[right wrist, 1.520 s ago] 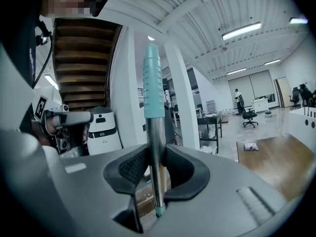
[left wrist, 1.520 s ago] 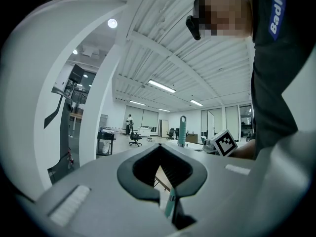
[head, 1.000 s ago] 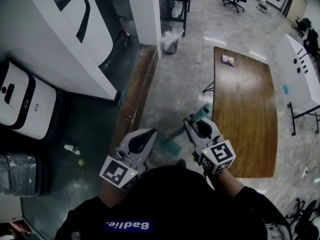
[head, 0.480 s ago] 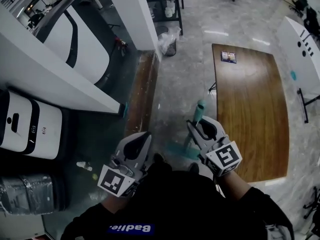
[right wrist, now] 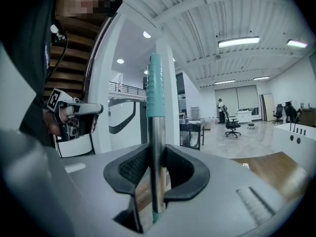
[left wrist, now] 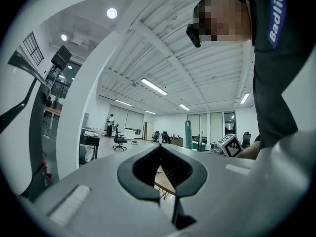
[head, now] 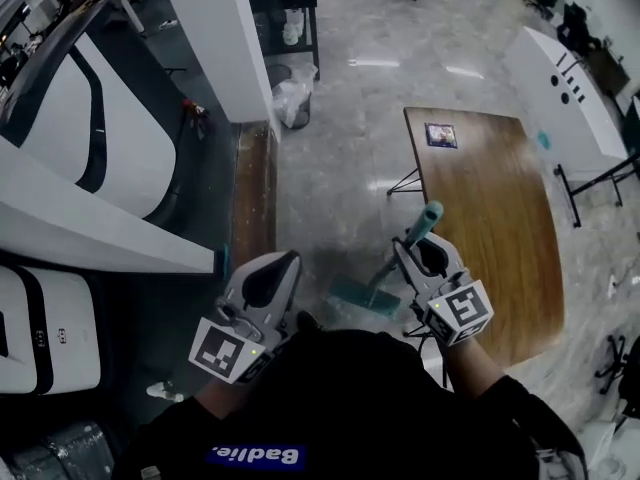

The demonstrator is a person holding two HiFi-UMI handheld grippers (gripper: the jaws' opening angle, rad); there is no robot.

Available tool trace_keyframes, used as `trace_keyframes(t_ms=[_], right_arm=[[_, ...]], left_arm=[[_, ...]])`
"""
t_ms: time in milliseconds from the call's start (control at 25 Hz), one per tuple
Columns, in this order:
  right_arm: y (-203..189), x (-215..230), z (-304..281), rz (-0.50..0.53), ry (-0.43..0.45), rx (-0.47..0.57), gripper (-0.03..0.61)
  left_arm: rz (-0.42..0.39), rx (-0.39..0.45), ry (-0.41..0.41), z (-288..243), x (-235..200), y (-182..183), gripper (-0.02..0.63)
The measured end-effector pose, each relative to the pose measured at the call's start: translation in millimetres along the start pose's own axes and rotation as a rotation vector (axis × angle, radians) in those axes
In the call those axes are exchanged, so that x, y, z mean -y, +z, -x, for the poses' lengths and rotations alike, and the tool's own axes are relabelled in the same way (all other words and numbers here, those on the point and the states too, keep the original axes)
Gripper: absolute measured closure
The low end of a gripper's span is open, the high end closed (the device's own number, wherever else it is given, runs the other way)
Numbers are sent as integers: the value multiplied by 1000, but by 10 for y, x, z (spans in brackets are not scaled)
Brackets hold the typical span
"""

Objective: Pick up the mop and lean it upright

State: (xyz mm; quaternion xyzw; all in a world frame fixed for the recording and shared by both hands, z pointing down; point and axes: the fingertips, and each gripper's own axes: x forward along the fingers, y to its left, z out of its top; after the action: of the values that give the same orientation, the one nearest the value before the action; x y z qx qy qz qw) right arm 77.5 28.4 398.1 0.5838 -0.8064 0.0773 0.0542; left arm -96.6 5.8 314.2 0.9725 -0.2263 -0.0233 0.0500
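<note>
The mop has a steel shaft (right wrist: 157,147) with a teal grip (right wrist: 155,85) on top and a flat teal head (head: 364,296) that rests on the floor. My right gripper (right wrist: 157,154) is shut on the shaft just below the grip, and the mop stands close to upright. In the head view the right gripper (head: 412,245) sits at centre right, with the teal grip (head: 428,218) poking out above it. My left gripper (head: 283,261) hangs level to the left of the mop, shut and empty; its tips (left wrist: 160,146) meet. The mop's grip (left wrist: 188,134) shows far off in the left gripper view.
A long wooden table (head: 490,218) stands just right of the mop. A white pillar (head: 215,38) and a low wooden bench (head: 250,198) lie to the left, with a bagged bin (head: 290,98) behind. A curved white counter (head: 60,168) fills the far left, and a white table (head: 565,88) stands at the right.
Both grippers have travelled across the floor with the person, the mop staying in the right one. The pillar and white machines have slid leftward and down in the head view.
</note>
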Motion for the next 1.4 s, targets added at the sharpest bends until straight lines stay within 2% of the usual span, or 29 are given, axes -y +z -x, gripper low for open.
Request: trace_keyframes(t_ms=[160,360,640,840,1000,1120,1280,1400], right_arm=[[166,214,-441,-10,-87,-1,471],[488,466,-1030,18,-69,35,471],[647,936,-2033,8,61,74,471],[730,1340,-2657,-7,191,55,471],[779,1717,-3088,-22,257,49,471],[722,1922,-3334,-20,288,37,471],[844,2140,-3625,-24,307,26,471],[839,2311,-3922,13,337,18,471]], left_arm=[[20,15,-22,-154,-548,25,595],[18,26,-25,-437,-996,115,595],[-20,18,60,-1144,-1636,149,595],[-44,18,154,-1780,-2020,354,595],[-67,11,214,-2214,-2329,408,595],[-54,-3,226,-2472,-2501,388,595],[-67,8,224,-2770,-2724,426,595],[-63,20,211,-2975,-2999,408,595]])
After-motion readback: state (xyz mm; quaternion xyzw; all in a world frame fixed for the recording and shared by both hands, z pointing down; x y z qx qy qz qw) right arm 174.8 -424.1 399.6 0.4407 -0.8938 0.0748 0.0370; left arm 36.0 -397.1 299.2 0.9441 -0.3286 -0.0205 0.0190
